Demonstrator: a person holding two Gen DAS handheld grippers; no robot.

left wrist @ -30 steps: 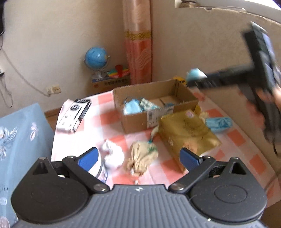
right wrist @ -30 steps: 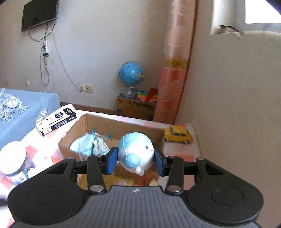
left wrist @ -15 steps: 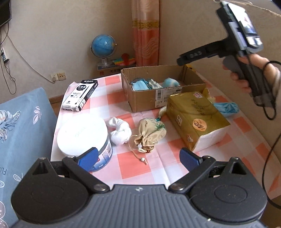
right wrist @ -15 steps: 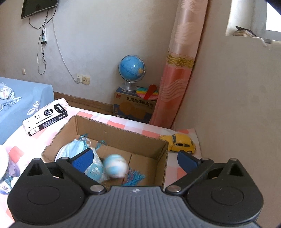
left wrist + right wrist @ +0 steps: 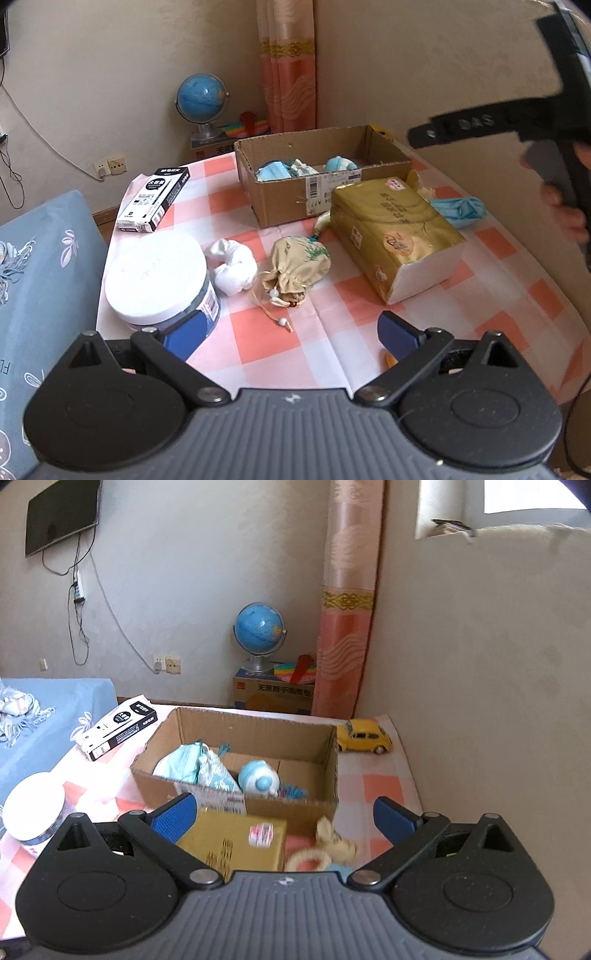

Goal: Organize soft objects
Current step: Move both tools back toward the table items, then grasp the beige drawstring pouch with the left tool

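An open cardboard box [image 5: 280,199] [image 5: 291,808] stands at the back of the checked table. Inside it lie blue face masks [image 5: 275,170] [image 5: 181,764] and a round blue-and-white plush toy [image 5: 340,163] [image 5: 256,777]. My right gripper [image 5: 284,812] hovers open on the near side of the box, nothing between its fingers. My left gripper [image 5: 291,328] is open and empty over the table's near edge. Ahead of it lie a white knotted sock [image 5: 234,267] and a beige drawstring pouch [image 5: 295,266]. Another blue mask [image 5: 460,208] lies at the right.
A gold tissue pack [image 5: 391,225] [image 5: 236,842] lies in front of the box, a cream plush piece [image 5: 336,843] beside it. A white lidded tub [image 5: 159,277] and a black-and-white carton [image 5: 155,197] sit left. A yellow toy car [image 5: 364,734] is behind the box. A wall runs along the right.
My right gripper opened and let go of the blue-and-white plush toy, which dropped into the cardboard box; the gripper then drew back. My left gripper sank a little.
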